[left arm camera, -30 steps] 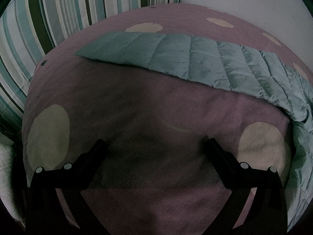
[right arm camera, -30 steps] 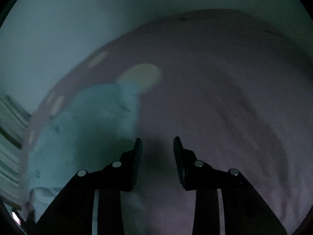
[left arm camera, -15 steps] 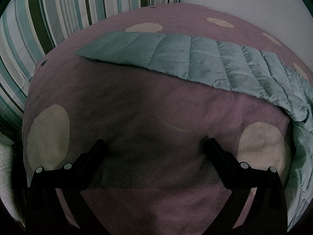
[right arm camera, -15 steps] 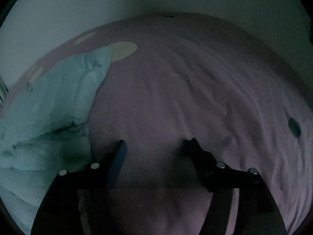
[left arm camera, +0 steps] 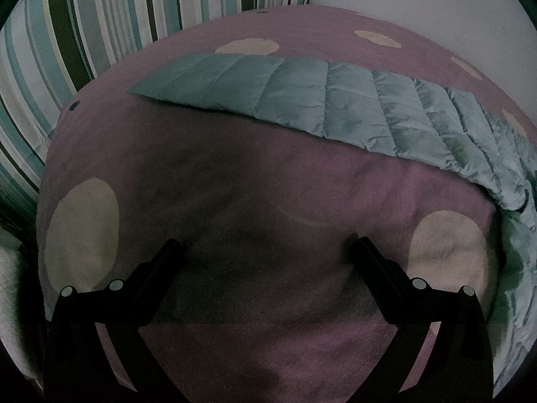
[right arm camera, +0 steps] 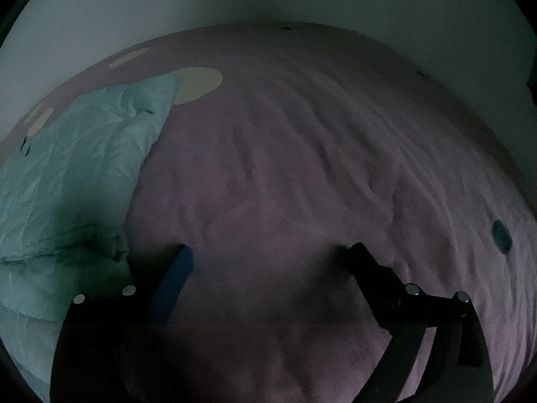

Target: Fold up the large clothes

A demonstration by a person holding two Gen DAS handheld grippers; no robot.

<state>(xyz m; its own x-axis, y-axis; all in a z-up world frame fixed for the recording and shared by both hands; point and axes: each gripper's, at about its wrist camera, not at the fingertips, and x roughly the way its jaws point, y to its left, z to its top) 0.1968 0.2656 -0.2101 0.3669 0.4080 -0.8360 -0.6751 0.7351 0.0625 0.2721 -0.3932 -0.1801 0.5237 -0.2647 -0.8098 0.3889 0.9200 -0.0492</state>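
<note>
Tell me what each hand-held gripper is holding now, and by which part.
Nothing. The left hand-held gripper and the right hand-held gripper are both open over the blanket, apart from the jacket.

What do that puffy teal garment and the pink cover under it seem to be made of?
The teal garment looks like thin, slightly shiny synthetic shell over padding: stitched channels puff up and crinkle. The pink cover looks like soft matte fleece or plush, with a fuzzy grain; the dim light leaves that open.

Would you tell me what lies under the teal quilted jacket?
The teal quilted jacket lies on a purple blanket with pale dots. One dot peeks from behind its far edge; what lies directly beneath is covered.
</note>
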